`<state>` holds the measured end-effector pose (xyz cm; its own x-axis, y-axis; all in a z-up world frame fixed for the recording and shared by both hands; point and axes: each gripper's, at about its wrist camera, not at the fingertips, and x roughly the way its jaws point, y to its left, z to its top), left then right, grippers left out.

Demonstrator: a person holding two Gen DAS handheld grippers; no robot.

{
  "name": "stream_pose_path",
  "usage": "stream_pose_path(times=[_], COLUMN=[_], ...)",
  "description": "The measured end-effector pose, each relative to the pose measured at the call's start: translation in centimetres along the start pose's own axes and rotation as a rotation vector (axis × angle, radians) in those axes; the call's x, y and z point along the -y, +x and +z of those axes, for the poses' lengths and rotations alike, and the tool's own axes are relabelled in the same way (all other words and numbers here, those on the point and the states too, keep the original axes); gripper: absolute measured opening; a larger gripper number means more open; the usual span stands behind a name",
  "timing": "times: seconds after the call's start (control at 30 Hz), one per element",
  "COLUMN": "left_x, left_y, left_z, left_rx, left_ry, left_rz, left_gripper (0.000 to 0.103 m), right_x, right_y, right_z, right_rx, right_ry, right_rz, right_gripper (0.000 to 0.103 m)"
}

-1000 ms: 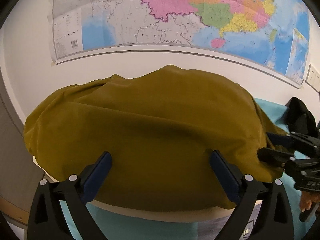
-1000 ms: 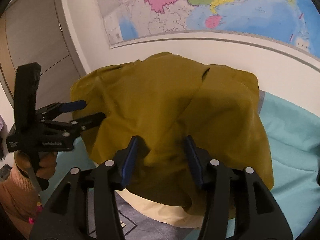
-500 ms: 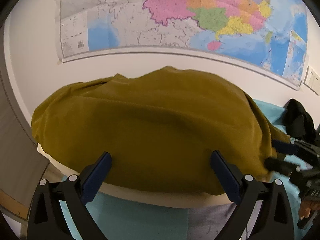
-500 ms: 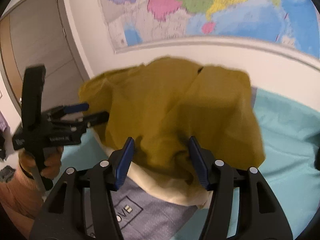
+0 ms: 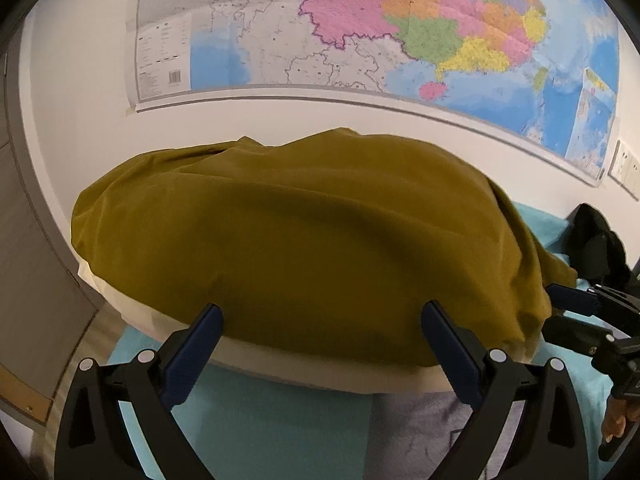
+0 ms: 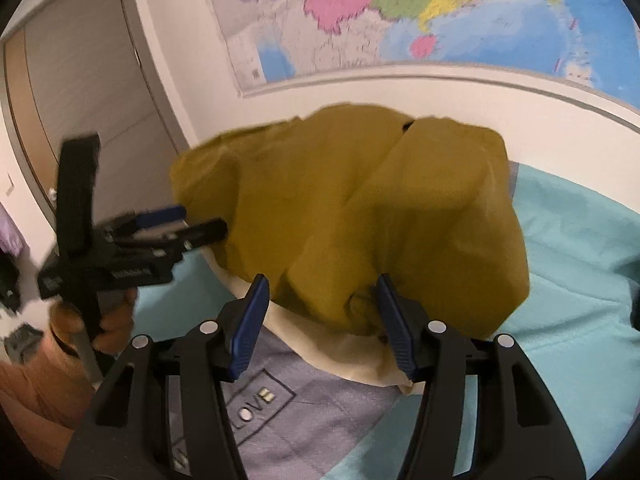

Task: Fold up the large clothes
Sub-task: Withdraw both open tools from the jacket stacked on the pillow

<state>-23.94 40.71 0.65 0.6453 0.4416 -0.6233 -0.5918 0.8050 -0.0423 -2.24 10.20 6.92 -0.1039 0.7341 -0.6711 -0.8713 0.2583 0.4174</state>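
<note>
Both wrist views look down from close by, sharing the mustard garment (image 5: 312,240) and wall map (image 6: 400,12).

Warm, dim indoor light – heavy fisheye bending, dark corners; right wrist view motion-blurred, left sharper.

A: Where is the big cloth (image 5: 312,240)?
B: It lies in a heap on a sheet (image 6: 580,256), over a pale cloth (image 6: 360,356). The wall is behind it, with a map (image 5: 360,28) up above.

A: What is in front?
B: A cloth with words (image 6: 280,420), near the cameras.

A: And the grippers?
B: The left gripper (image 5: 320,344) is at the heap's near edge. The right gripper (image 6: 320,320) is at its right end. A dark thing (image 5: 596,240) lies further right.
</note>
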Motion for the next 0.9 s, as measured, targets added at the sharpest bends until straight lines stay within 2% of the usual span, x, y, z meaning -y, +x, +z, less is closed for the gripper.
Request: stream_pose_path(times=[0.07, 0.13, 0.17, 0.37, 0.57, 0.8, 0.9], left_x=[0.1, 0.6, 0.8, 2.6, 3.8, 4.7, 4.9], left_y=[-0.5, -1.3, -1.5, -3.3, -4.2, -5.0, -5.5], left_z=[-0.3, -0.8, -1.0, -2.7, -4.5, -6.4, -7.0], left_rx=[-0.002, 0.006, 0.006, 0.054, 0.035, 0.011, 0.001], left_ry=[-0.019, -0.031, -0.031, -0.054, -0.079, -0.084, -0.097], left_rz=[-0.010, -0.017, -0.017, 0.023, 0.033, 0.089, 0.086], left_gripper=[0.096, 0.096, 0.096, 0.096, 0.096, 0.096, 0.096], right_x=[-0.3, -0.9, -1.1, -2.7, -2.8, -3.6, -3.8], right_y=[-0.7, -1.5, -1.6, -2.5, -3.6, -4.8, -5.2], right_z=[-0.2, -0.7, -1.0, -2.8, -4.4, -5.9, -6.6], right_rx=[0.026, 0.051, 0.052, 0.062, 0.077, 0.082, 0.079], right_ry=[-0.003, -0.016, -0.019, -0.055, -0.039, -0.059, -0.059], right_rz=[0.002, -0.017, -0.019, -0.065, -0.085, -0.089, -0.085], right_gripper=[0.061, 0.072, 0.073, 0.091, 0.097, 0.097, 0.097])
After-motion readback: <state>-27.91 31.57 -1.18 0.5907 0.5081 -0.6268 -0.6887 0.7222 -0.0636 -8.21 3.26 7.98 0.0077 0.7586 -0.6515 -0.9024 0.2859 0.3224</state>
